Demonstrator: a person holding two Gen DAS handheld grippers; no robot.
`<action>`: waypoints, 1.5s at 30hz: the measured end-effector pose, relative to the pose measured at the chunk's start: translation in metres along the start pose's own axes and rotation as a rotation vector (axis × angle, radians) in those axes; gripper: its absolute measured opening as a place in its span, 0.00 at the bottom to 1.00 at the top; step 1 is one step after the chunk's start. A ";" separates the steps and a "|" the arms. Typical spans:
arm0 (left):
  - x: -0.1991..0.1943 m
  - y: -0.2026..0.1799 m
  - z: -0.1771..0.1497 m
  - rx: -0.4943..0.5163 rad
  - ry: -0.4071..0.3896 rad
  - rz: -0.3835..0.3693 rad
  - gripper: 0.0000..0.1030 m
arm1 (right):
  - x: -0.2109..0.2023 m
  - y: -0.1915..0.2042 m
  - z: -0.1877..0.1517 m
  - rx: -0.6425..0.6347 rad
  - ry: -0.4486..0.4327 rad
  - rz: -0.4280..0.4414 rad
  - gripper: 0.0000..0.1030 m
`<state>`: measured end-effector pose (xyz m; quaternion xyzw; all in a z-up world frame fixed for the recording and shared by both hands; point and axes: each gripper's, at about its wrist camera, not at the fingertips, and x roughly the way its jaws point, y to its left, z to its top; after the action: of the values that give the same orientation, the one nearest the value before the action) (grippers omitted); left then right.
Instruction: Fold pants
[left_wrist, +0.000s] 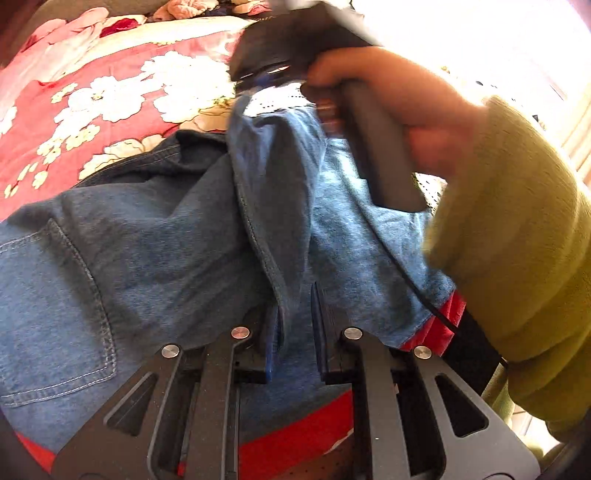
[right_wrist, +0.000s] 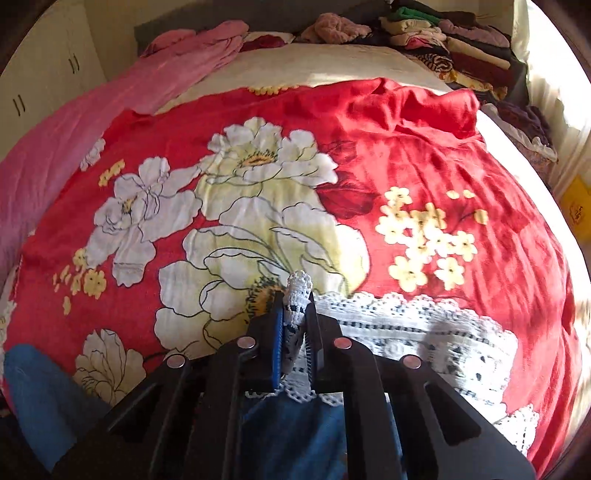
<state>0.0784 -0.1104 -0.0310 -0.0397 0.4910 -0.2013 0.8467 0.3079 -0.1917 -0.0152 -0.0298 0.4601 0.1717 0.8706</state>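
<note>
Blue denim pants lie crumpled on a red flowered bedspread, a back pocket showing on the left. My left gripper is shut on a raised seamed fold of the denim near the bottom of the left wrist view. The pant leg ends in a white lace hem. My right gripper is shut on a bunched bit of that lace, with denim hanging under it. From the left wrist view the right gripper shows blurred at the top, held by a hand in an olive sleeve.
The bedspread covers most of the bed. A pink blanket lies along the left side. Stacked clothes fill the far right corner. White cupboard doors stand at far left, and a yellow object sits beside the bed's right edge.
</note>
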 end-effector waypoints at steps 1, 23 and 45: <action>0.000 0.001 0.000 -0.003 -0.001 0.002 0.09 | -0.012 -0.010 -0.002 0.022 -0.023 0.023 0.09; -0.032 0.009 -0.011 0.085 -0.108 0.099 0.01 | -0.180 -0.146 -0.167 0.319 -0.128 0.157 0.09; -0.025 0.007 -0.047 0.135 -0.016 0.098 0.00 | -0.185 -0.140 -0.230 0.310 -0.018 0.004 0.20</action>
<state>0.0295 -0.0885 -0.0363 0.0399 0.4711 -0.1919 0.8600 0.0757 -0.4221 -0.0123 0.1074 0.4735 0.1008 0.8684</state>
